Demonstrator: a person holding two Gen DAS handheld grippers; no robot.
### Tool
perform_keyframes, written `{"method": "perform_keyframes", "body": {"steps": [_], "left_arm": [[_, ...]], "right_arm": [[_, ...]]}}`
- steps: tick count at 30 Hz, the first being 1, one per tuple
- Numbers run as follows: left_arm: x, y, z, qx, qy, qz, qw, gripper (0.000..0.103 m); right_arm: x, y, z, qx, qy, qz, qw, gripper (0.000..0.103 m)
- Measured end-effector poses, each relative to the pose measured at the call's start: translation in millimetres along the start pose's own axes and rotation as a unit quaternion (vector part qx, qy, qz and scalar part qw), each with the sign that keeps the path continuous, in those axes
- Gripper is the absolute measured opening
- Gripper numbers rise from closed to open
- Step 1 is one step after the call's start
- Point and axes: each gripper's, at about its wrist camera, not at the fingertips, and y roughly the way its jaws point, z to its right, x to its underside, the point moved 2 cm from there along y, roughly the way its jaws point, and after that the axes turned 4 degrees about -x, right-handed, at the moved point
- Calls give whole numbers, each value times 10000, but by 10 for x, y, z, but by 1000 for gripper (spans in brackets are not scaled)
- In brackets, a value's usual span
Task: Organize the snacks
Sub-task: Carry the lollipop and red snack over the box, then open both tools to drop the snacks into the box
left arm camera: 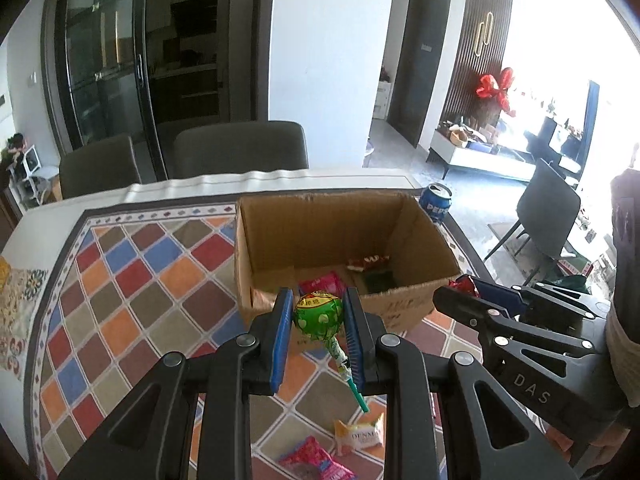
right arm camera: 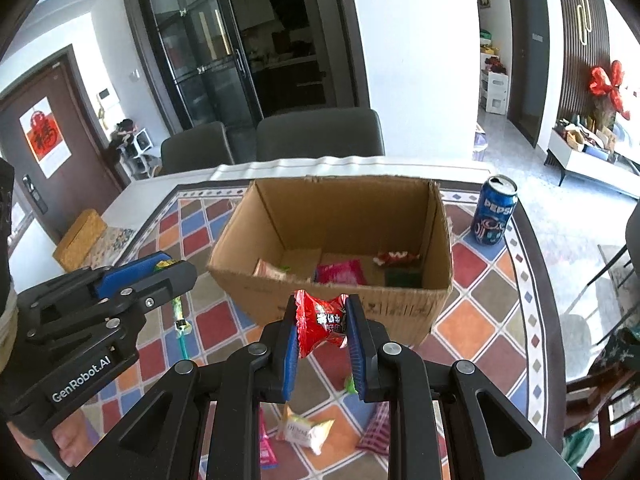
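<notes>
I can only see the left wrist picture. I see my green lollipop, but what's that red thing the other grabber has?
Observer: The right gripper is shut on a red snack packet with white writing.
Operator: Is the whole Pepsi can okay?
Observer: Yes, the Pepsi can stands upright right of the cardboard box, its top already opened.
Operator: Any snacks I can't see on the table?
Observer: A striped pink packet lies right of the white Denmark packet.

Black linkage frames with silver screws, blue-padded fingers (left arm camera: 282, 332), "DAS" lettering, possibly a beige sleeve.
</notes>
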Motion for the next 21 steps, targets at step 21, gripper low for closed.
{"method": "perform_keyframes", "body": {"steps": [21], "left_arm": [[-529,691,-83,-212,-46,-31,9998,26]], "right_arm": [[-442,525,223,85,19,-38,10000,23]]}}
